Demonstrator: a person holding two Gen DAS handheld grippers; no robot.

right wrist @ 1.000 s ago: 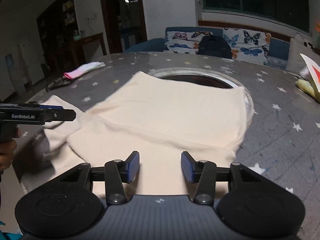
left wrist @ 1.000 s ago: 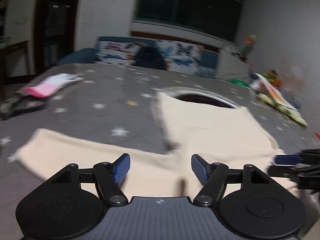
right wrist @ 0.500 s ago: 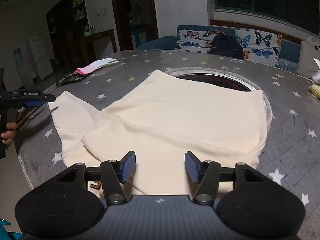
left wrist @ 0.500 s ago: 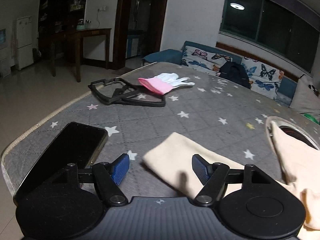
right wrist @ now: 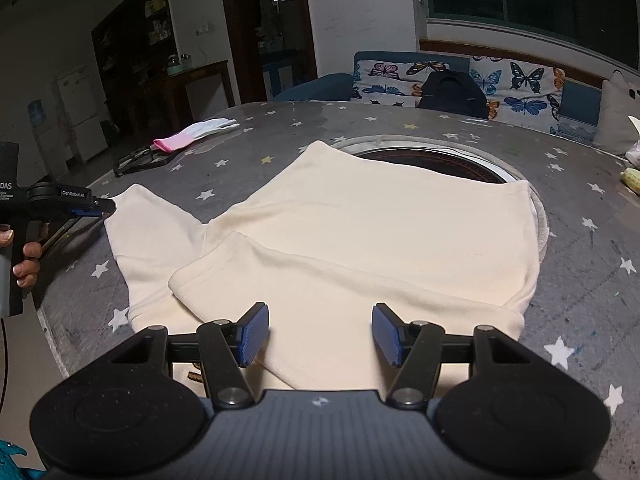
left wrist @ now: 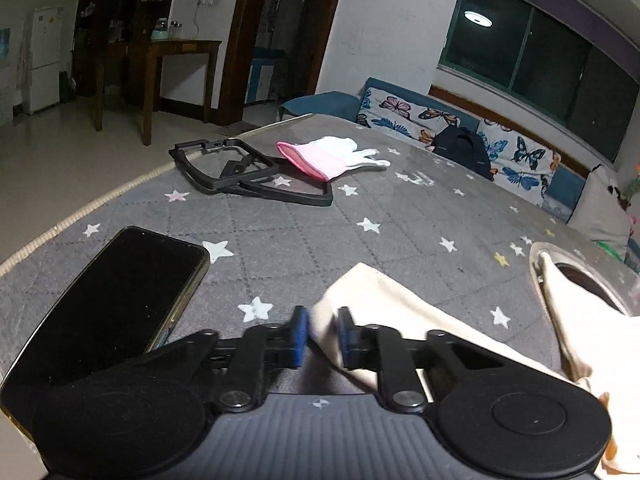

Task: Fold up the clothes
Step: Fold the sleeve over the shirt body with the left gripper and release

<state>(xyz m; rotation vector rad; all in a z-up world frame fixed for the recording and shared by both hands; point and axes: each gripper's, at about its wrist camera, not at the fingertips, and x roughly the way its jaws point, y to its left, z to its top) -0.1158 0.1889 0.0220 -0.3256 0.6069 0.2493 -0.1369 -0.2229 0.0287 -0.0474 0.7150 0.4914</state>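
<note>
A cream sweater (right wrist: 360, 232) lies flat on the grey star-patterned table cover (right wrist: 248, 148), with one sleeve folded across its body. The other sleeve (left wrist: 400, 304) stretches out to the left. My left gripper (left wrist: 322, 338) is at that sleeve's end; its jaws are closing, and the blue pads pinch the cuff between them. The right wrist view shows the same left gripper (right wrist: 96, 206) at the sleeve tip, held by a hand. My right gripper (right wrist: 320, 334) hovers over the sweater's near edge with its jaws opening. Cloth lies under the pads, none gripped.
A black phone (left wrist: 112, 304) lies just left of the left gripper, near the table's rounded edge. Further back are black frames (left wrist: 248, 176) and a pink-and-white glove (left wrist: 328, 156). A round opening (right wrist: 440, 160) in the table sits behind the sweater, and beyond it a butterfly-print sofa (right wrist: 520, 80).
The left gripper swung left from the sweater's body to the end of the outstretched sleeve, then shut on the cuff. The right gripper stayed put and its jaws widened a little.
</note>
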